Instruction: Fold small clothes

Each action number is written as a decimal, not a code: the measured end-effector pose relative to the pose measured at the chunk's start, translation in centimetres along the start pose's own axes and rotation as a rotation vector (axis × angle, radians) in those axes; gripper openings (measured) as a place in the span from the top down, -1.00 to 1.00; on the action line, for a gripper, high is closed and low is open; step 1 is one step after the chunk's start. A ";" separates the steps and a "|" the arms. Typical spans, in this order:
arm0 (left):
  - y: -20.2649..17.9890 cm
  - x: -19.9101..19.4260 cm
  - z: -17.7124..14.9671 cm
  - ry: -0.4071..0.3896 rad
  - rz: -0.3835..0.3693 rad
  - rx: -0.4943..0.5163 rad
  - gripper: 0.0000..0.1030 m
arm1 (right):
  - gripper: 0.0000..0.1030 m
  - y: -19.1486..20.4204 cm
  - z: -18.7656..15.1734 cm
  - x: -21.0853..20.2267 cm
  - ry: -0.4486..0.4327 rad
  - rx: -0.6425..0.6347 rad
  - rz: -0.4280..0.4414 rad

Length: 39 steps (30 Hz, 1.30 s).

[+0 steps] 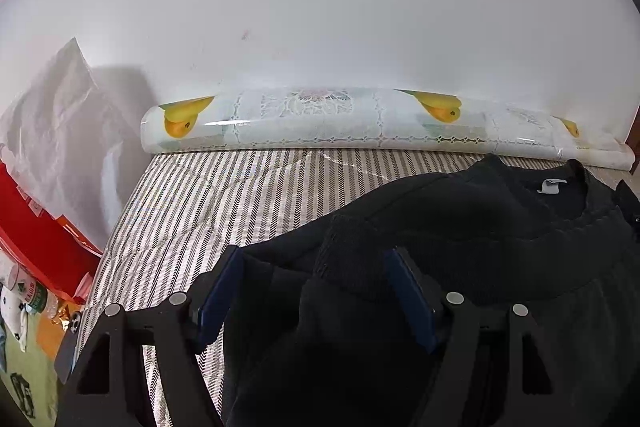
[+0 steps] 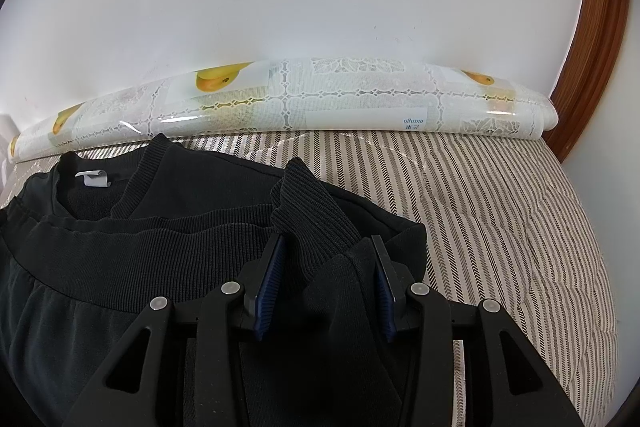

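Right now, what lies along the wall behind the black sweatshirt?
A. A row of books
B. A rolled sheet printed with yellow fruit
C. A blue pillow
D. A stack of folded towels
B: a long roll with a lace pattern and yellow fruit prints lies against the white wall, just beyond the sweatshirt on the striped cover.
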State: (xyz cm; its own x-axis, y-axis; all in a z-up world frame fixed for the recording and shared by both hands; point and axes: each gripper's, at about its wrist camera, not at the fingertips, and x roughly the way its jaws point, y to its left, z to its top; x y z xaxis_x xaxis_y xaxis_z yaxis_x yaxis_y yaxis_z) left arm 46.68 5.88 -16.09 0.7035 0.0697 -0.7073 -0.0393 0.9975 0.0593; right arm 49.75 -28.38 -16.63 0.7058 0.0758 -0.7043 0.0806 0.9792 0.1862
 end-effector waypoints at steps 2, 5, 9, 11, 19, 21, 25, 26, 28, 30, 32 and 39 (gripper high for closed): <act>0.0 -0.1 0.0 -0.005 -0.004 -0.001 -0.41 | 0.19 0.1 0.0 0.0 -0.003 -0.001 -0.004; 0.0 -0.2 0.0 -0.011 -0.004 -0.002 -0.42 | 0.17 0.1 0.0 -0.1 -0.007 -0.002 -0.008; -0.2 -0.5 -0.1 -0.017 -0.006 -0.004 -0.48 | 0.16 -0.1 -0.1 -0.2 -0.009 -0.004 -0.007; -0.1 -0.4 0.0 -0.021 -0.009 -0.003 -0.50 | 0.16 -0.2 -0.1 -0.3 -0.011 -0.005 -0.008; 0.1 -1.2 -0.1 -0.061 -0.036 -0.017 -0.52 | -0.03 -1.4 -0.1 -1.2 -0.057 0.058 -0.049; 0.2 -1.2 0.0 -0.063 -0.043 -0.020 -0.52 | -0.05 -1.8 0.0 -1.2 -0.054 0.075 -0.046; 0.2 -1.0 0.1 -0.055 -0.036 -0.023 -0.52 | -0.12 -2.0 -0.1 -1.3 -0.055 0.090 -0.060; 0.3 -1.0 0.1 -0.054 -0.039 -0.025 -0.52 | -0.14 -2.2 0.0 -1.4 -0.058 0.099 -0.063; 0.5 -1.0 0.1 -0.055 -0.044 -0.033 -0.52 | -0.15 -2.8 0.0 -1.7 -0.072 0.126 -0.058; 0.8 -1.0 0.1 -0.049 -0.059 -0.043 -0.53 | -0.15 -3.6 -0.1 -2.1 -0.087 0.152 -0.044; 1.2 -0.8 0.1 -0.036 -0.084 -0.061 -0.53 | -0.15 -3.9 -0.2 -3.6 -0.104 0.148 -0.065; 0.8 -1.8 0.2 -0.067 -0.090 -0.040 -0.53 | -0.19 -3.6 -2.3 -9.4 -0.104 0.048 -0.104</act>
State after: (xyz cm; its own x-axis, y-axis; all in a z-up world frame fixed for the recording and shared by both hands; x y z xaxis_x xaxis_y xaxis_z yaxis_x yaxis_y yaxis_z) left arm 45.52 6.50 -14.62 0.7514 -0.0198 -0.6595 -0.0010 0.9995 -0.0311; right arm 41.19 -32.17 -12.29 0.7608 -0.0474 -0.6473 0.1885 0.9705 0.1504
